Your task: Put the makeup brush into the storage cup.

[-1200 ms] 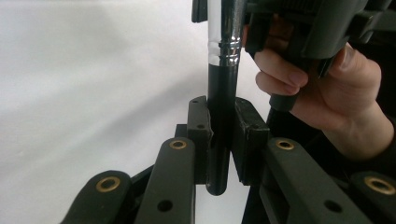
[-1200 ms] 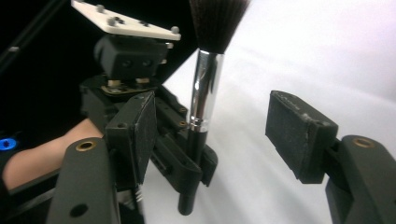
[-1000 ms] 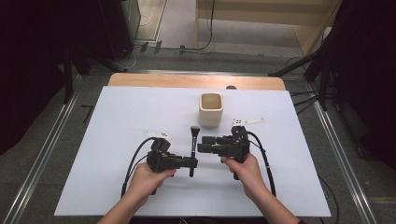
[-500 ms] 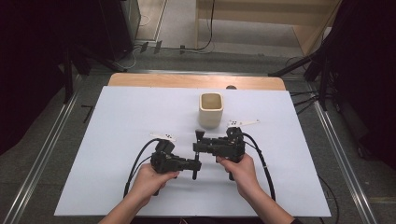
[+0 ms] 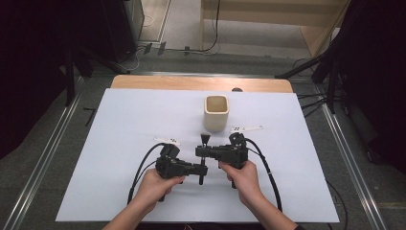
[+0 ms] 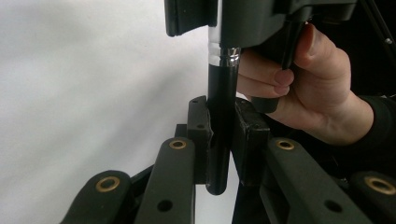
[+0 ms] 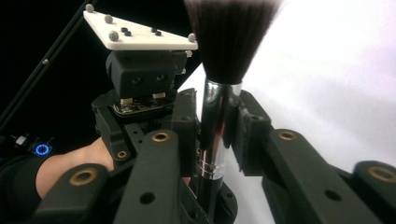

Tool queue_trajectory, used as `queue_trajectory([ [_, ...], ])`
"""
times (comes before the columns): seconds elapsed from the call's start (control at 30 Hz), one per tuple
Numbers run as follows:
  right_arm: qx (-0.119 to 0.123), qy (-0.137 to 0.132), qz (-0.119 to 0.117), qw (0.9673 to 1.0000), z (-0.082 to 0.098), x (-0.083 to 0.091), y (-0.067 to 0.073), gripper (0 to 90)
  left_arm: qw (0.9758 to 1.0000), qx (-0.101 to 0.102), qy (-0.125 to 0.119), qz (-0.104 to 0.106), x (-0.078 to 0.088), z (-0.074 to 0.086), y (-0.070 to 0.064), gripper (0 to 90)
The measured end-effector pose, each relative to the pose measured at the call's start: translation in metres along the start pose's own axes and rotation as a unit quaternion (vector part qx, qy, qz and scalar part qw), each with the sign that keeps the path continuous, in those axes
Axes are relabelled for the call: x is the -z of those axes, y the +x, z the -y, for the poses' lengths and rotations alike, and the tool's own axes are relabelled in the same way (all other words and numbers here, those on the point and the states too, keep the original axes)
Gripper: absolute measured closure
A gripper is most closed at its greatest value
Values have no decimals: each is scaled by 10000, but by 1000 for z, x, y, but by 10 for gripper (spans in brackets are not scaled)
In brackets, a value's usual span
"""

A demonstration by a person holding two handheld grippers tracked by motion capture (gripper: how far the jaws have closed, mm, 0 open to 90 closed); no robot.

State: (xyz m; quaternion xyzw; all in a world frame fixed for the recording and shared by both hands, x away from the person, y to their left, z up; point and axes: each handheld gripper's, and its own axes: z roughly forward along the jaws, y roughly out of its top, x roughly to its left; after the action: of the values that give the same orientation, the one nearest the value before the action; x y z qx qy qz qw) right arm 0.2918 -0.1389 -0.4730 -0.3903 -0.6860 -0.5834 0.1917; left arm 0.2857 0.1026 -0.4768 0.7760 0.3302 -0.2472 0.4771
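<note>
Two grippers [image 5: 203, 168] [image 5: 200, 152], one brush [image 5: 204, 154], one cup [image 5: 216, 113]

black brush [image 7: 219, 93] with silver ferrule, cream cup [image 5: 216, 112], seemingly pale lilac-white table [image 5: 119, 124]

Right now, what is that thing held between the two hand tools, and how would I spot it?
On the white table sheet, look just in front of the cream cup, where the two hands meet. There a makeup brush stands clamped in both grippers, the left gripper on its black handle, the right gripper on its silver collar. Its dark bristle tuft sets it apart.
</note>
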Motion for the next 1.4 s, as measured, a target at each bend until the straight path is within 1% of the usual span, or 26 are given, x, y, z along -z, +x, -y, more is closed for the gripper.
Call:
queue_trajectory([
  [0.1,-121,30,-53,9999,0,0,-1,776,10000,0,5,4,0,0,0,792],
  [0.23,-208,57,-69,9997,0,0,-2,778,10000,-2,13,9,0,0,0,791],
  [0.37,-259,71,-115,9996,-1,0,-2,778,10000,-5,6,15,0,0,0,790],
  [0.5,-285,161,-160,9993,-2,0,-2,780,10000,-39,21,28,0,0,0,781],
  [0.57,-259,182,-174,9993,-2,-1,-2,780,10000,-41,12,11,1,0,1,745],
  [0.63,-271,208,-182,9992,-2,-1,-2,780,10000,-44,20,-26,1,0,1,683],
  [0.67,-255,247,-158,9992,-2,-2,-1,780,9999,-46,67,-84,1,0,1,655],
  [0.77,-262,264,-119,9992,-3,-1,-1,780,9999,-66,44,-147,2,-1,1,570],
  [0.8,-269,268,-112,9992,-3,-1,-2,780,9997,-136,32,-219,4,-1,0,559],
  [0.83,-269,268,-112,9992,-3,-1,-2,780,9997,-136,32,-219,4,-1,0,538],
  [0.87,-261,272,-77,9993,-3,0,-2,780,9993,-196,30,-324,5,-1,-1,514],
  [0.9,-250,264,-52,9993,-4,0,-3,780,9993,-196,30,-324,5,-1,-1,495],
  [0.93,-250,264,-52,9993,-4,0,-3,780,9992,-218,29,-336,6,-2,-1,495],
  [1.0,-266,291,-32,9992,-4,1,-3,780,9988,-272,30,-397,8,-1,-2,466],
  [1.07,-255,286,4,9993,-4,2,-4,780,9987,-342,51,-383,11,-1,-2,422],
  [1.1,-255,286,4,9993,-4,2,-4,780,9987,-342,51,-383,11,-1,-2,401],
  [1.13,-235,284,42,9993,-5,3,-4,780,9985,-376,77,-403,12,0,-2,392],
  [1.17,-220,280,68,9993,-5,4,-4,779,9979,-464,89,-445,15,0,-2,386],
  [1.2,-216,277,70,9994,-5,4,-4,779,9976,-505,87,-458,16,1,-2,376],
  [1.33,-209,252,151,9993,-6,6,-5,779,9966,-634,55,-532,21,2,-3,349],
  [1.37,-209,252,151,9993,-6,6,-5,779,9966,-634,55,-532,21,2,-3,343],
  [1.4,-199,256,166,9993,-6,7,-5,779,9960,-690,50,-564,22,2,-3,343],
])
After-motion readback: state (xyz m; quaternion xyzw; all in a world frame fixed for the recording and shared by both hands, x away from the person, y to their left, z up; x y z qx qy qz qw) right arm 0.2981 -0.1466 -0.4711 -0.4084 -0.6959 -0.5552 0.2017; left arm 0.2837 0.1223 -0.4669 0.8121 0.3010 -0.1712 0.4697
